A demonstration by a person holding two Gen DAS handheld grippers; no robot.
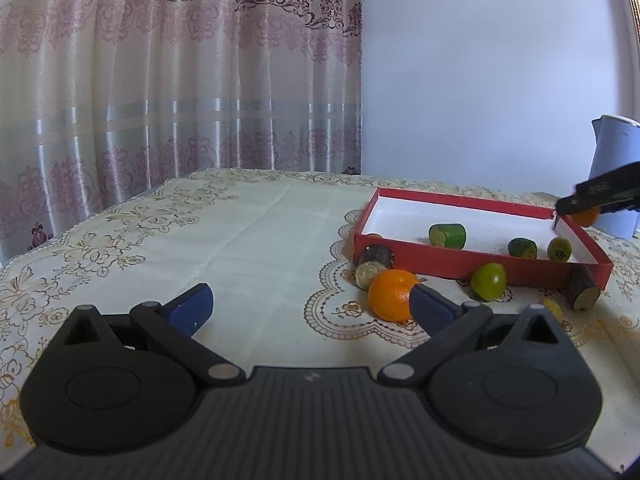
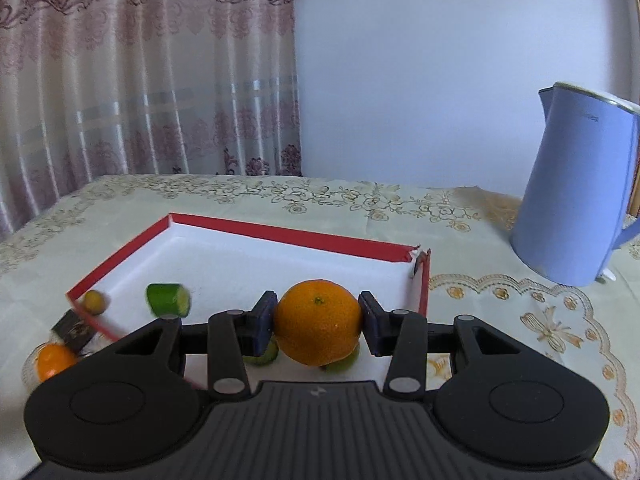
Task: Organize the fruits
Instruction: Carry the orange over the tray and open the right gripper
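Counter [image 2: 400, 216] covered by cream cloth with gold floral embroidery. Patterned curtain [image 1: 160, 80] behind, plain pale wall at right. Blue kettle [image 2: 576, 184] stands near red box [image 2: 280, 236].

Right hand-held gripper [image 2: 318, 322]: pads clamped on an orange [image 2: 318, 320], held above the box.

Left hand-held gripper [image 1: 308, 308]: jaws wide, empty; second orange [image 1: 390, 294] on the cloth beside its right finger.

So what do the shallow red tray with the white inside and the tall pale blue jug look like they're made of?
The shallow red tray looks like cardboard with a matte red paper covering: its thin walls are creased, and the far right corner is torn and split open. The tall pale blue jug has a smooth, satin surface with a thin light-coloured rim; that suggests plastic or painted metal, and the pictures cannot settle which.
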